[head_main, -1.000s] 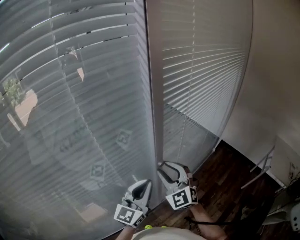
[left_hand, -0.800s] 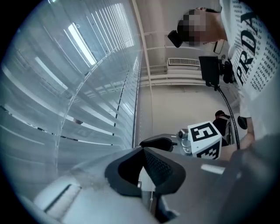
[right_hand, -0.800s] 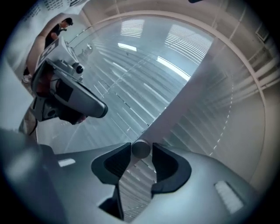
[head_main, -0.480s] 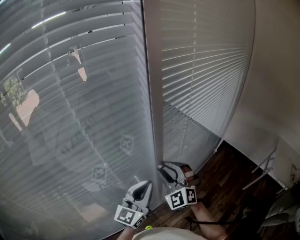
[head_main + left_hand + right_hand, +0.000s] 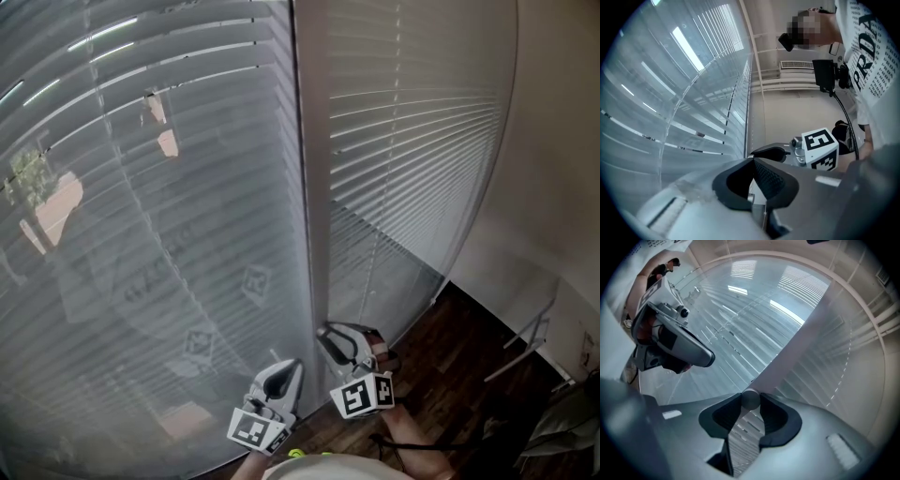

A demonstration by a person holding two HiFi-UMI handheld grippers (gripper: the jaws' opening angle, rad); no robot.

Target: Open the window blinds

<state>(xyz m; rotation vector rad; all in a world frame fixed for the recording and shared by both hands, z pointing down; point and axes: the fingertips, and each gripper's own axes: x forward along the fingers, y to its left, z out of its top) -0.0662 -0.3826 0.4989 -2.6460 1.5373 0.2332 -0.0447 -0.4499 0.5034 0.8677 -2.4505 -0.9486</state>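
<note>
Grey thin-slat blinds (image 5: pixel 169 234), smooth rnd wand (image 5: pixel 750 399), dk wood floor (image 5: pixel 459 366)

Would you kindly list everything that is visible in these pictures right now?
Blinds: two panels, pale grey, left and right of the post.
Window post: one, grey, between the panels.
Wand end: one, grey, rounded, between the right gripper's jaws.
Floor: dark wood, lower right.
Wall: cream, right.
Metal frame: one, pale, lower right by the wall.
Left gripper: grey, jaws together, empty.
Right gripper: grey, jaws touching the wand end, just opening slightly.
Person: white printed shirt, behind the grippers.
</note>
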